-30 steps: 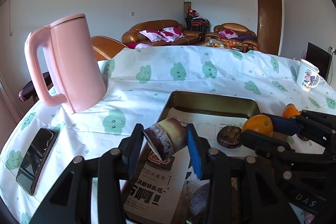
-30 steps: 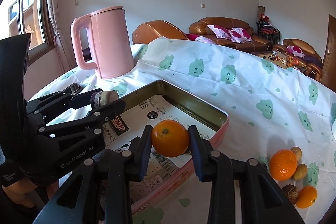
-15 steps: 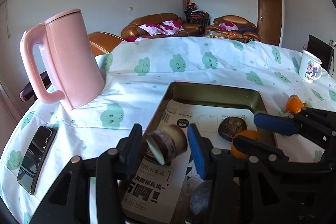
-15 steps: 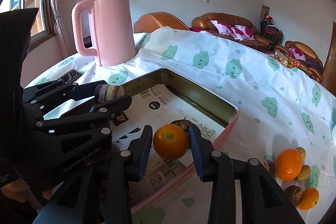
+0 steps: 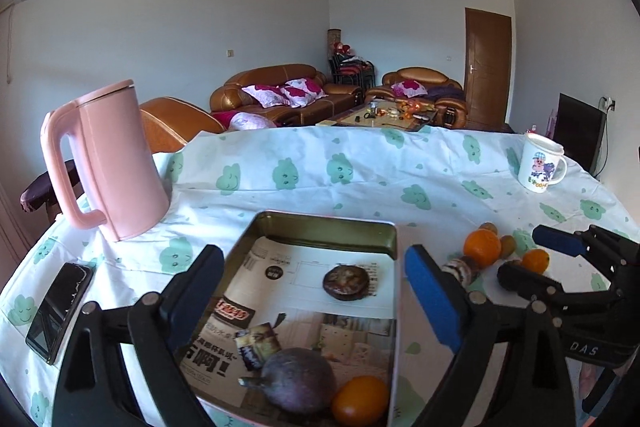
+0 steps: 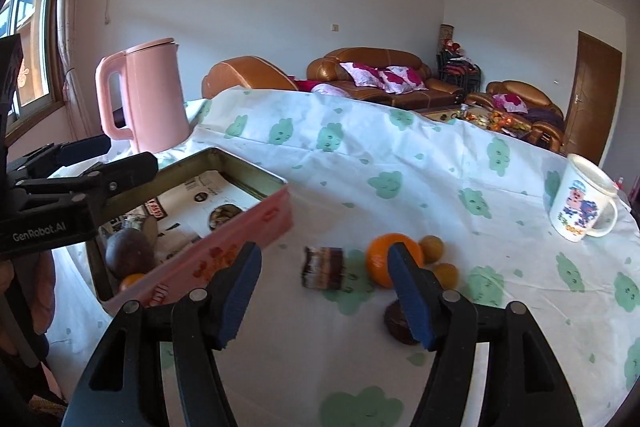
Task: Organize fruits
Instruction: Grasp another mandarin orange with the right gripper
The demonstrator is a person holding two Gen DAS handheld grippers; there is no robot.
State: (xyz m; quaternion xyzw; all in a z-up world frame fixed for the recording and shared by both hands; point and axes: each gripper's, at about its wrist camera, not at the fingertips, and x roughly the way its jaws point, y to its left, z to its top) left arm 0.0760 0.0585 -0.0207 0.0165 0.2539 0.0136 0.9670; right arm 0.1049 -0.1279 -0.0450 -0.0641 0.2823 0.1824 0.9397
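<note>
My left gripper is open and empty above the paper-lined metal tray. In the tray lie a dark purple fruit, an orange and a dark halved fruit. My right gripper is open and empty over the cloth to the right of the tray. Ahead of it lie a striped purple piece, a large orange, two small brown fruits and a dark fruit by the right finger. The right gripper also shows in the left wrist view.
A pink kettle stands at the left. A phone lies near the left table edge. A white cartoon mug stands at the far right. The table has a cloud-print cloth. Sofas are behind.
Both grippers have opened and let go their fruit: the orange and the purple fruit now lie in the tray. The right gripper has moved right, over the loose fruit on the cloth.
</note>
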